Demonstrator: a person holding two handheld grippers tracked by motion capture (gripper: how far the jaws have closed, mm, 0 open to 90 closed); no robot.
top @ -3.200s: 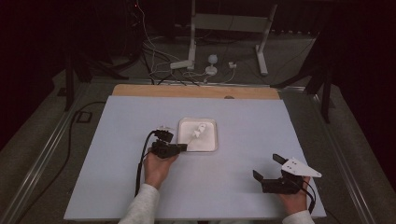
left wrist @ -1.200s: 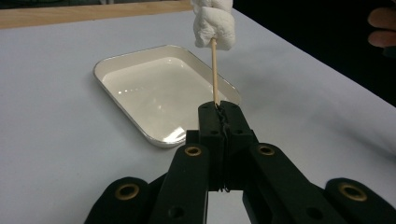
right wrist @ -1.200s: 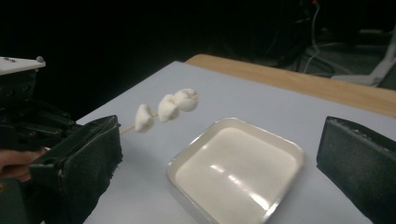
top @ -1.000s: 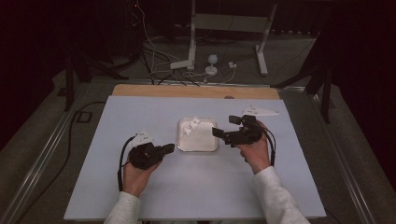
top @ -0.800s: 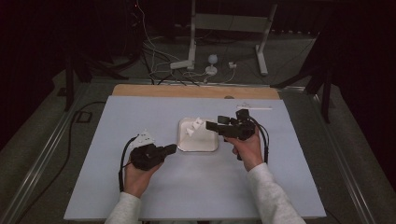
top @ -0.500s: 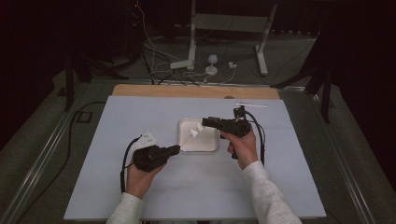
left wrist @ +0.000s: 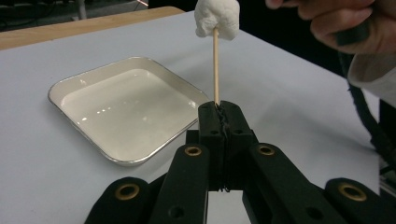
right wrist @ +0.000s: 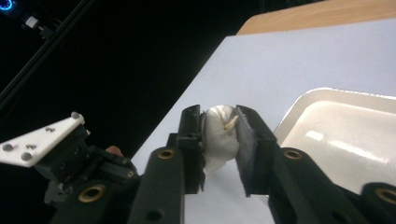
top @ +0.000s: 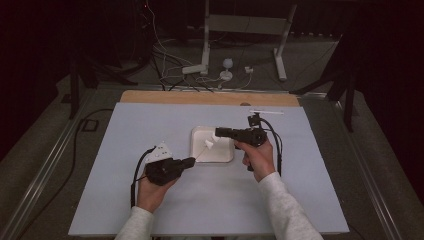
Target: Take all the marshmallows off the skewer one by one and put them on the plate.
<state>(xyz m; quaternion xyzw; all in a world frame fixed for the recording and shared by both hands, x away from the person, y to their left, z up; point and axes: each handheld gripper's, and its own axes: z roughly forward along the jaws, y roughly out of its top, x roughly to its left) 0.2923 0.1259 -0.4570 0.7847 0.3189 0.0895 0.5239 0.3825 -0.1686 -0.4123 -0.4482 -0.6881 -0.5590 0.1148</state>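
My left gripper (top: 192,161) lies left of the white tray (top: 223,153), shut on the base of a thin wooden skewer (left wrist: 216,65) that rises from its jaws (left wrist: 219,109). A white marshmallow (top: 209,144) is stuck on the skewer's tip over the tray. My right gripper (top: 218,133) reaches in from the right above the tray. Its jaws have just been closing, and in the right gripper view the pads press both sides of the marshmallow (right wrist: 220,137), with the skewer's point poking out of it. The tray (left wrist: 70,85) holds nothing.
A pale sheet (top: 150,125) covers the table, with a wooden strip (top: 210,97) along its far edge. A thin white stick (top: 266,112) lies at the back right. Cables and stand legs (top: 207,65) are on the floor beyond.
The right gripper came in from the right to over the tray and its jaws closed around the marshmallow on the skewer. The left gripper has stayed beside the tray.
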